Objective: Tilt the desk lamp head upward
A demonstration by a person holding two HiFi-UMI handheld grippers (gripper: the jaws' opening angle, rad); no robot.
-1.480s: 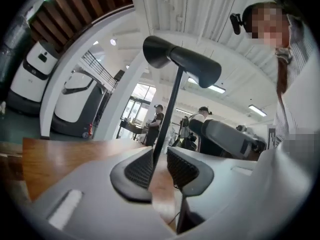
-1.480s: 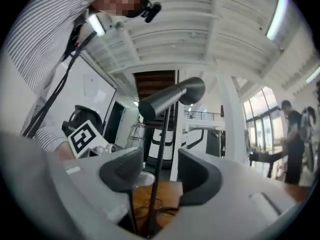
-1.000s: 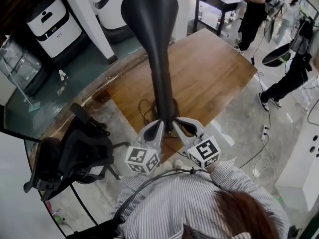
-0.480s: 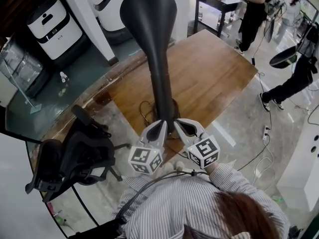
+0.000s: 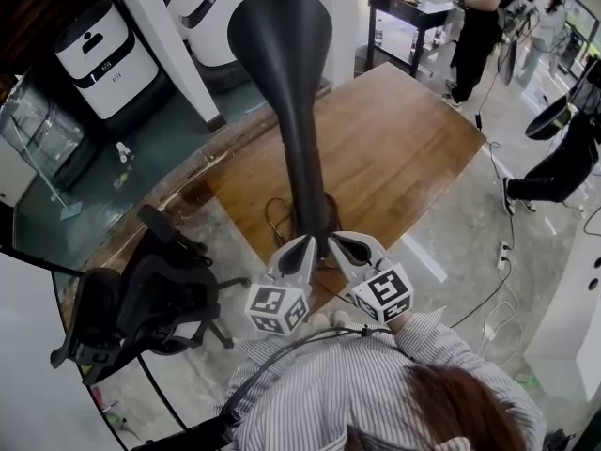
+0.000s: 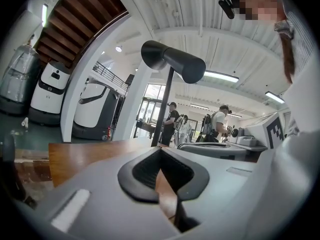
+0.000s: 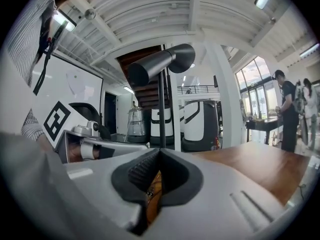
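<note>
Both pairs of jaws are pressed together with nothing between them. My left gripper (image 5: 299,250) and right gripper (image 5: 349,246) hover low over the near edge of the table (image 5: 404,148), one on each side of the lamp (image 5: 302,158), close to the foot of its pole. The lamp stands on the table, and its head (image 5: 280,28) sits high above both grippers.

One lamp (image 5: 296,111), two grippers (image 5: 306,243) (image 5: 336,241), one table (image 5: 394,148), one chair (image 5: 150,299).
</note>
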